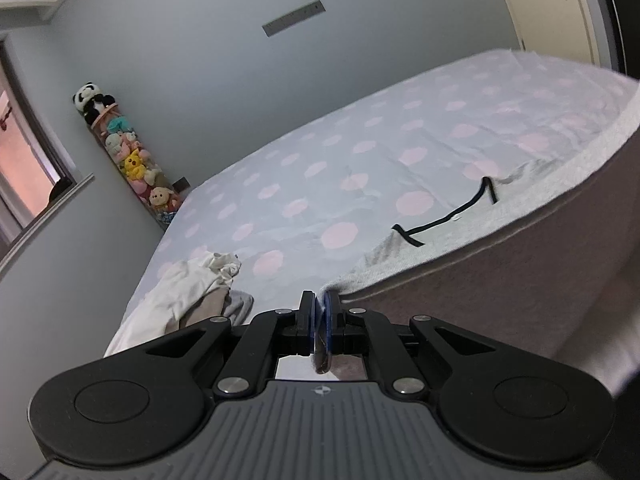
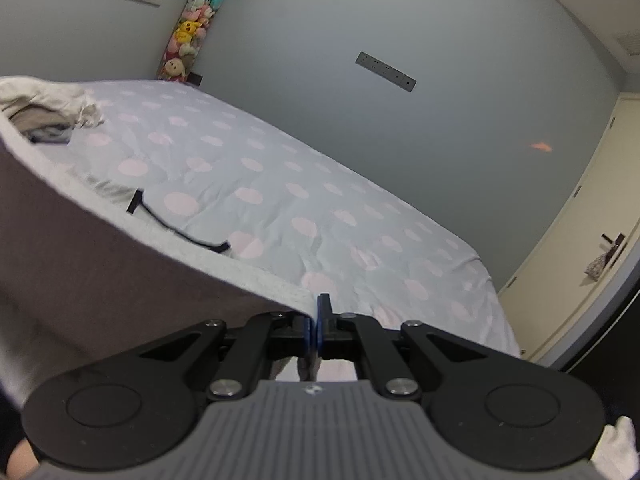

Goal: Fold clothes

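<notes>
We pinch the grey garment (image 1: 500, 280) hem, one corner per gripper: left gripper (image 1: 320, 304), right gripper (image 2: 314, 312). Stretched taut above the bed (image 1: 320, 160), so it lays flat for folding.

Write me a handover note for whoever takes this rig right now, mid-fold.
Left tool: shut on one corner of the grey garment.
Right tool: shut on the opposite corner, so the edge hangs stretched between both.
Far part of the garment, with dark trim, lies on the dotted bed sheet.
Pile of other clothes sits at the bed's edge.
Done: garment picked up. Left: lay the fold, then the pile.
</notes>
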`<action>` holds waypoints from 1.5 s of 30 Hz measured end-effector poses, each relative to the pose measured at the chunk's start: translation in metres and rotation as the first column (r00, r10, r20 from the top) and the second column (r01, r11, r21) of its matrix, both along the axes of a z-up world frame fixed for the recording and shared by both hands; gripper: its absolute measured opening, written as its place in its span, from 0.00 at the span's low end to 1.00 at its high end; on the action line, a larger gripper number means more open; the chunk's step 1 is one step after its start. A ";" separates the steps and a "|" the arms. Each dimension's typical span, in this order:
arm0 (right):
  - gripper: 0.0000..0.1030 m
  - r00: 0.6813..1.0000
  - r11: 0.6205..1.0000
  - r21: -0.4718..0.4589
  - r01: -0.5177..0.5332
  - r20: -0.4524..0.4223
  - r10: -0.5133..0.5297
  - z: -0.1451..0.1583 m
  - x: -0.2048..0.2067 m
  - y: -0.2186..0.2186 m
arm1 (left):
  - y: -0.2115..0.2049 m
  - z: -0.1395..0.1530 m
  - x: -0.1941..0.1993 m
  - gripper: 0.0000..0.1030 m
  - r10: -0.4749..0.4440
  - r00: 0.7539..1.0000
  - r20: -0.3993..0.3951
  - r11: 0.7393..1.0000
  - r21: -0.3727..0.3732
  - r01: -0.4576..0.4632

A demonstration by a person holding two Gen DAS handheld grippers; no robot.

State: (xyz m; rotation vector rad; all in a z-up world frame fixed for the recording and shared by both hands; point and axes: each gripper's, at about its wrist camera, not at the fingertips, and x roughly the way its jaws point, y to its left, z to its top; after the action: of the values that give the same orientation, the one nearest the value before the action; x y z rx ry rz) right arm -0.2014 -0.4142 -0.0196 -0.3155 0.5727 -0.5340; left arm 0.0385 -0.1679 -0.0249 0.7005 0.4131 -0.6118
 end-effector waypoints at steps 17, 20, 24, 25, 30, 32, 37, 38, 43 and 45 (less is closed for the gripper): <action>0.04 0.985 0.994 0.106 -0.017 -0.171 0.035 -0.090 0.182 -0.109 | -0.097 -0.081 0.153 0.03 0.053 0.988 -0.145 0.989 0.145 -0.032; 0.04 0.974 0.987 0.158 -0.001 -0.222 0.037 -0.115 0.204 -0.124 | -0.108 -0.104 0.167 0.03 0.065 0.981 -0.180 0.984 0.177 -0.033; 0.05 0.966 0.982 0.189 0.014 -0.257 0.035 -0.136 0.219 -0.133 | -0.113 -0.125 0.183 0.07 0.091 0.972 -0.216 0.982 0.179 -0.052; 0.07 0.965 0.980 0.197 0.022 -0.259 0.031 -0.138 0.220 -0.135 | -0.113 -0.128 0.186 0.08 0.101 0.971 -0.216 0.983 0.175 -0.063; 0.29 0.970 0.971 0.221 0.092 -0.242 -0.036 -0.138 0.222 -0.148 | -0.107 -0.125 0.190 0.16 0.130 0.974 -0.188 0.987 0.123 -0.108; 0.36 0.971 0.965 0.227 0.128 -0.229 -0.075 -0.134 0.220 -0.154 | -0.107 -0.121 0.192 0.17 0.144 0.977 -0.159 0.983 0.140 -0.122; 0.37 0.969 0.950 0.252 0.184 -0.209 -0.132 -0.123 0.206 -0.162 | -0.092 -0.098 0.180 0.25 0.163 0.980 -0.118 0.982 0.110 -0.150; 0.38 0.969 0.946 0.264 0.190 -0.204 -0.138 -0.121 0.198 -0.159 | -0.086 -0.094 0.174 0.26 0.169 0.977 -0.127 0.983 0.095 -0.158; 0.38 0.970 0.915 0.339 0.217 -0.177 -0.165 -0.112 0.154 -0.141 | -0.051 -0.080 0.139 0.28 0.202 0.952 -0.229 0.978 0.000 -0.207; 0.38 0.971 0.890 0.396 0.225 -0.168 -0.171 -0.110 0.131 -0.133 | -0.035 -0.079 0.121 0.28 0.212 0.937 -0.278 0.973 -0.033 -0.230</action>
State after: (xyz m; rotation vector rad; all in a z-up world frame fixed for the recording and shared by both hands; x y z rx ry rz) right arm -0.0707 -0.5468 -0.1296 0.1157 0.8333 -0.5764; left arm 0.1599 -0.2031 -0.1037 0.4982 0.7158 -0.5058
